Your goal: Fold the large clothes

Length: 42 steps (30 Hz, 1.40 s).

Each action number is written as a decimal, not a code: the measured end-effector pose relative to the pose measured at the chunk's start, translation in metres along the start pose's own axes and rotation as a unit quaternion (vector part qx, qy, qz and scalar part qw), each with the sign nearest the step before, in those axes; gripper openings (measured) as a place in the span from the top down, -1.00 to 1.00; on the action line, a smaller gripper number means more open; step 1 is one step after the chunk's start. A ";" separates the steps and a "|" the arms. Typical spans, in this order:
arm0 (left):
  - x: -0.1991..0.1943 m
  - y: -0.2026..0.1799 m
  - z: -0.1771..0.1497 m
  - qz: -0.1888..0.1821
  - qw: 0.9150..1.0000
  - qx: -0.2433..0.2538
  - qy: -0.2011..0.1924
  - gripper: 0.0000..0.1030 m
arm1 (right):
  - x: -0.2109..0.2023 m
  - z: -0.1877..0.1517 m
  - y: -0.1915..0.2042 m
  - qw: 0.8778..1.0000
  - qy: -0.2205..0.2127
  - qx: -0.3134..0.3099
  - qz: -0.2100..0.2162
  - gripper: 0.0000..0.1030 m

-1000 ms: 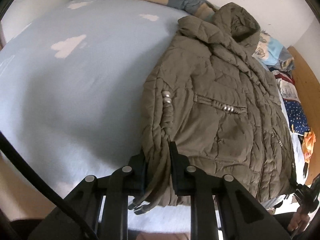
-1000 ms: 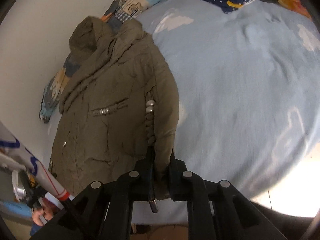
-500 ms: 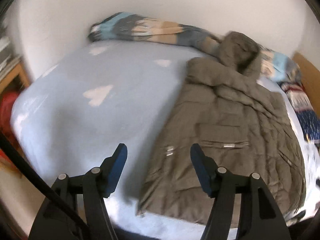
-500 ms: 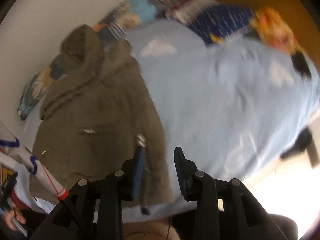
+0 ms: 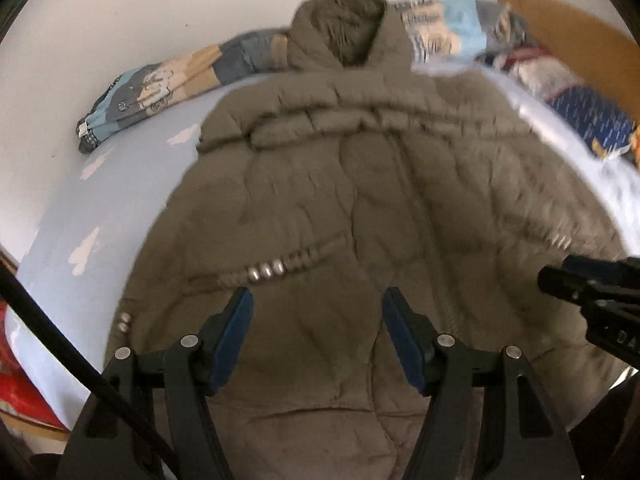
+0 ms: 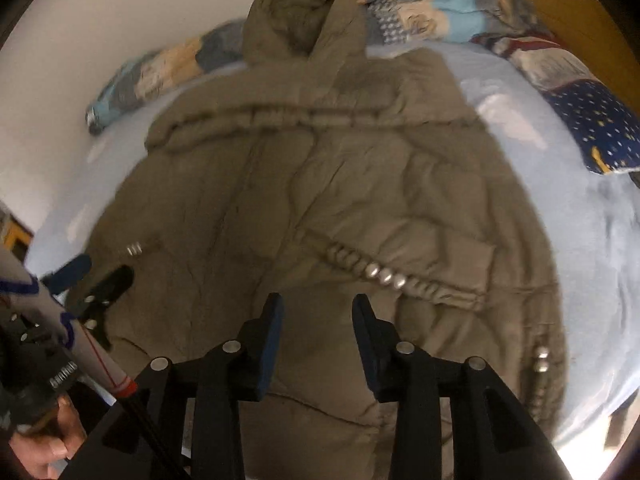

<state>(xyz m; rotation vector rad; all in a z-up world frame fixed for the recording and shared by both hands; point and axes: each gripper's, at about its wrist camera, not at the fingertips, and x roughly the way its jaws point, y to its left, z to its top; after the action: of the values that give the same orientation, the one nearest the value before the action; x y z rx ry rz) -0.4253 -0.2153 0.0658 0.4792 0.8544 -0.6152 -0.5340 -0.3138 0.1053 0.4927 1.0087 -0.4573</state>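
With both tongs — left tongs [image 5: 316, 336], right tongs [image 6: 318, 332] — spread and empty above the jacket [image 5: 360, 200], grip the near hem corners evenly — judged next.

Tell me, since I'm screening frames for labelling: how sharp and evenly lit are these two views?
Left wrist: jacket motion-smeared, left gripper crisp, fisheye bends the edges. Right wrist: jacket also soft, right gripper sharp, glare whitens the lower right corner.

Olive-brown quilted jacket [image 5: 360, 184] w/ silver snaps; sheet [image 5: 132, 184] pale blue – white clouds; tongs' pads [image 5: 230, 340] blue.
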 end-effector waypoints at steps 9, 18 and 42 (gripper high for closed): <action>0.008 0.004 -0.008 0.004 1.000 -0.019 -0.006 -0.37 | 0.016 -0.010 0.001 1.000 0.009 -0.002 -0.007 0.10; -0.039 0.024 -0.002 0.028 0.994 -0.051 -0.098 -0.37 | -0.032 -0.005 0.013 0.995 -0.097 -0.013 -0.008 -0.14; -0.143 0.061 0.039 0.014 0.979 -0.048 -0.198 -0.45 | -0.126 -0.018 0.015 0.989 -0.147 -0.007 0.026 -0.16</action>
<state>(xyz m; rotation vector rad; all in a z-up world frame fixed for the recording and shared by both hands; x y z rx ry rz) -0.4356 -0.1516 0.2121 0.2662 0.4939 -0.6136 -0.5955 -0.2749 0.2109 0.4227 0.7125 -0.4603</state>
